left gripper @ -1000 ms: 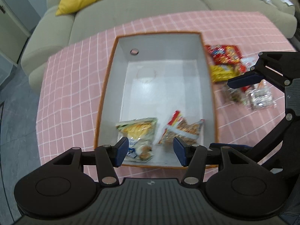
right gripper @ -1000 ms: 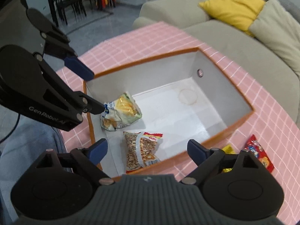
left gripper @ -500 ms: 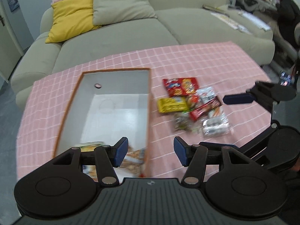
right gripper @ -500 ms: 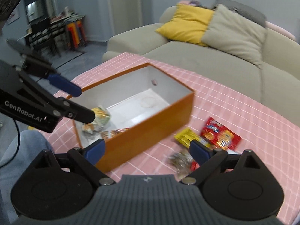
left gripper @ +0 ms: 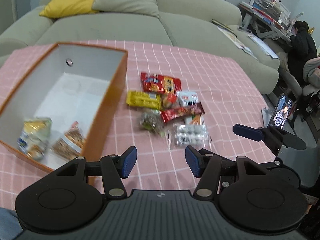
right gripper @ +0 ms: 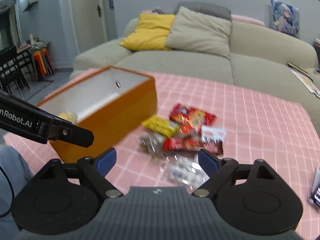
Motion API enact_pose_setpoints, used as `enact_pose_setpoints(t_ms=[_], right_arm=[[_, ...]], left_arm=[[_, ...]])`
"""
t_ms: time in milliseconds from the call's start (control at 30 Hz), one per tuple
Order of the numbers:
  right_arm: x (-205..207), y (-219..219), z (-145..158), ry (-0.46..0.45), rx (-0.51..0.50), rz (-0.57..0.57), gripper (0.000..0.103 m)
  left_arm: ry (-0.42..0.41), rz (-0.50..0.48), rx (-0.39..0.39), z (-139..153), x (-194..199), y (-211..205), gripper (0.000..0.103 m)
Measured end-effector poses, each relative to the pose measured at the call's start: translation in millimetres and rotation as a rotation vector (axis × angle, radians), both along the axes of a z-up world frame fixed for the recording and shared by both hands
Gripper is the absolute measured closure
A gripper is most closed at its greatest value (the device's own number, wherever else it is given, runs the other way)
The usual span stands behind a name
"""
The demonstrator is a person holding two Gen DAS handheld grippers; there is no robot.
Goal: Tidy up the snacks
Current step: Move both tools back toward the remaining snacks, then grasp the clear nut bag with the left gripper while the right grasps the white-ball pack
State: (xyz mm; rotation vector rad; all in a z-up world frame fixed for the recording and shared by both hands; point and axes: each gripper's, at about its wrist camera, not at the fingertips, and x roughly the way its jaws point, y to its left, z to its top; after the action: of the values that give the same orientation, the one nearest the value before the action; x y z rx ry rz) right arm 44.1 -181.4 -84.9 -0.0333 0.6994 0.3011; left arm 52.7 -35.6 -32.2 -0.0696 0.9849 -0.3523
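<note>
Inside orange box (left gripper: 104, 108): two snack bags (left gripper: 34, 136) (near end).

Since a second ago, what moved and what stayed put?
Both grippers swung away from over the orange cardboard box toward the loose pile of snack packets on the pink checked tablecloth. The left gripper and right gripper stayed open and empty. The two snack bags in the box stayed put.

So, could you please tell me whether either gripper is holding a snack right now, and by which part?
Nothing is held. The left gripper and right gripper are both open and empty, above the tablecloth near the loose snack pile.
</note>
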Motion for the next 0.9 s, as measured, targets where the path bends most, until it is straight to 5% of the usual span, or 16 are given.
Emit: enact_pose_setpoints(t_ms=[267, 533, 900], right_arm=[[13, -10, -38, 0.093, -0.038, -0.041, 0.019], [55, -8, -61, 0.092, -0.135, 0.053, 0.016], [96, -9, -93, 0.134, -0.21, 0.212, 0.011]], left_arm=[[0.042, 0.023, -0.035, -37, 13, -15, 0.037], [-0.006, 0.047, 0.021, -55, 49, -33, 0.027], [0.106, 0.205, -0.061, -99, 104, -27, 0.024]])
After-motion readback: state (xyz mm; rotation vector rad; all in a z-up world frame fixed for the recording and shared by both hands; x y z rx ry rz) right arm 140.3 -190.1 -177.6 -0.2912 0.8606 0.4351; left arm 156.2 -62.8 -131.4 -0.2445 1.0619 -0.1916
